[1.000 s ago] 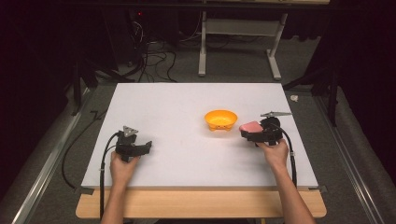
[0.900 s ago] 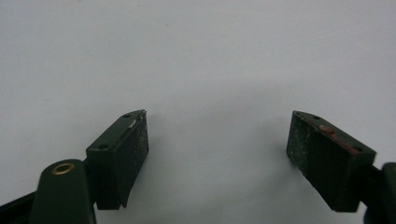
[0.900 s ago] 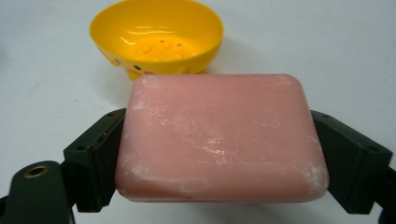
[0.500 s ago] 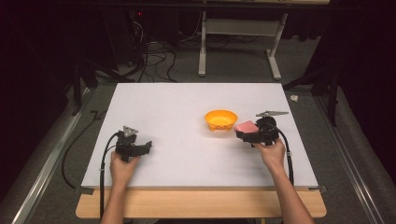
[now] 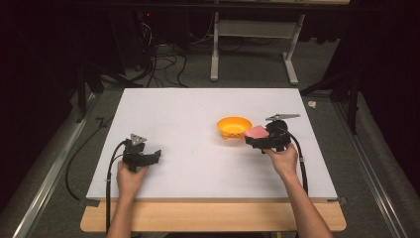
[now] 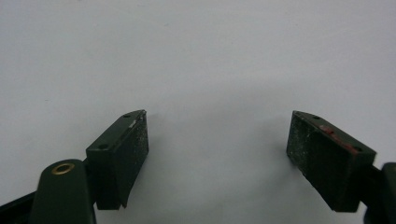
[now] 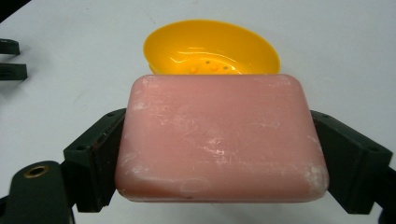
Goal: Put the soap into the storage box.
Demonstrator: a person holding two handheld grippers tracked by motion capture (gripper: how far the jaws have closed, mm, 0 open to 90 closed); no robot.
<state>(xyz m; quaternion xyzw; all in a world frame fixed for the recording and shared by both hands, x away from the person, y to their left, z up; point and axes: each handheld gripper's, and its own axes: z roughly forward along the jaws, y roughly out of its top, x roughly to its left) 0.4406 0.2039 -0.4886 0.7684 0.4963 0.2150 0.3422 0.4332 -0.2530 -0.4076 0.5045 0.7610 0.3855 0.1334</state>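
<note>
High view: my right gripper (image 5: 258, 140) pinches a pink bar of soap (image 5: 256, 132) just to the right of the orange soap dish (image 5: 234, 126), near its rim. The dish lies to my left and slightly ahead of the bar. My left gripper (image 5: 154, 155) rests well apart on the white table (image 5: 188, 109), so the right hand is far nearer. Nothing stands between soap and dish.

Left gripper view: jaws spread wide, bare tabletop between them, holding nothing.

Right gripper view: the soap (image 7: 222, 137) sits clamped between my two jaws, gripped at its short ends, long axis running across from jaw to jaw. The dish (image 7: 212, 46) lies straight ahead, just beyond the bar's far edge, its hollow open and empty. I judge a short carry forward, then release.
</note>
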